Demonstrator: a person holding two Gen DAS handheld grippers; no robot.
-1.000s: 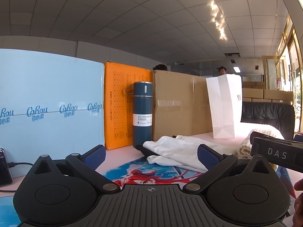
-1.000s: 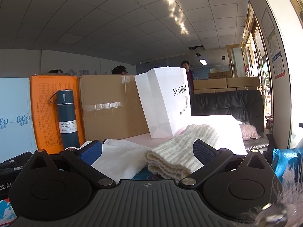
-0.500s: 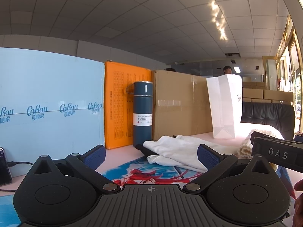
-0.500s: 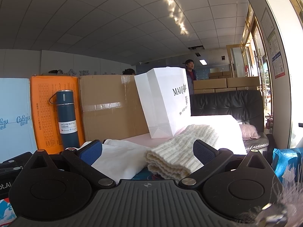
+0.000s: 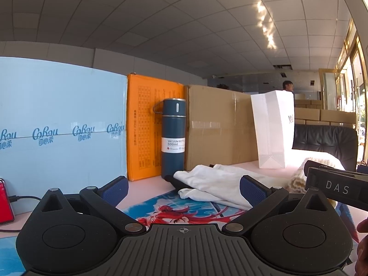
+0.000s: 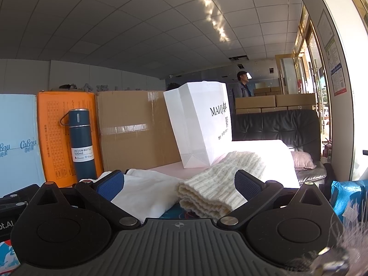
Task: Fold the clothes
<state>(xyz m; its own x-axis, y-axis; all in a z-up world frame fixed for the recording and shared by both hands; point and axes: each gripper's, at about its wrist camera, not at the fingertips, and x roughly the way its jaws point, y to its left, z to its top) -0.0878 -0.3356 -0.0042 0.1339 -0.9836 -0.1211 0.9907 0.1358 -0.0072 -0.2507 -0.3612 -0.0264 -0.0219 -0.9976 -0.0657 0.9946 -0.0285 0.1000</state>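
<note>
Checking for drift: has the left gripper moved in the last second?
No. The left gripper keeps the same framing against the upright dark blue vacuum bottle.

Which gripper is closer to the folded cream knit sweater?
Right. The right gripper sits open just before the knit sweater; the left gripper faces the white garment, sweater off right.

Blue vacuum bottle (image 5: pixel 173 138) upright against orange box (image 5: pixel 147 128), white paper bag (image 6: pixel 200 124) nearby.

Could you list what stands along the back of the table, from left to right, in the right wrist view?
Light blue box → orange box → blue vacuum bottle → cardboard box → white paper bag.
</note>
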